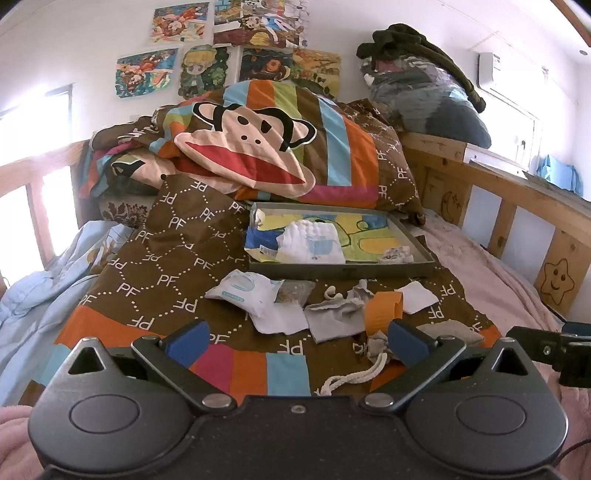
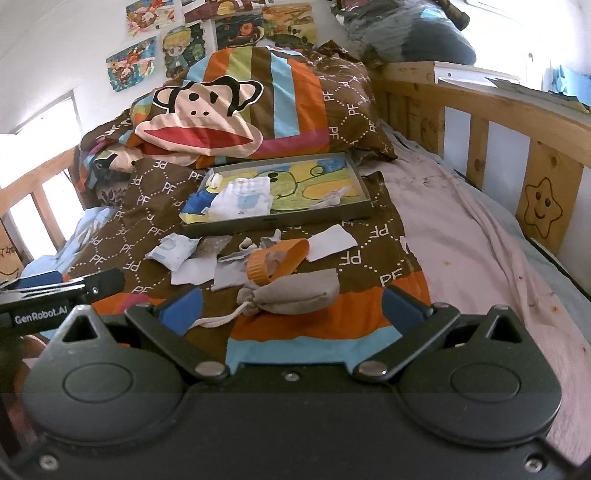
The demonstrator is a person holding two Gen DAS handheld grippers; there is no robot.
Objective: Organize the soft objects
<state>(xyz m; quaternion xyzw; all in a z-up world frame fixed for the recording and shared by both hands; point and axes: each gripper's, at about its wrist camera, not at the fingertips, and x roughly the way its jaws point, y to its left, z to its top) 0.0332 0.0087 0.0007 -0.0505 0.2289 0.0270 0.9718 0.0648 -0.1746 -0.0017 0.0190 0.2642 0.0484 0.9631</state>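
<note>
Both grippers gape, empty, before the shallow grey tray (image 1: 424, 254) on a bed.
Left gripper (image 1: 297, 341) hides most of the grey drawstring pouch (image 2: 295, 293); right gripper (image 2: 291, 306) view shows it whole.

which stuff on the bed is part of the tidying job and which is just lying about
Job: grey tray, folded white cloth in it, wipes pack, grey drawstring pouch, orange band, white cloth square.

Lying about: monkey pillow, wall drawings, star-carved bed rail.

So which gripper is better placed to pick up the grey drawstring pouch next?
Right, probably. The right gripper is open with the grey drawstring pouch centred just ahead; for the left gripper it lies off to the side.
</note>
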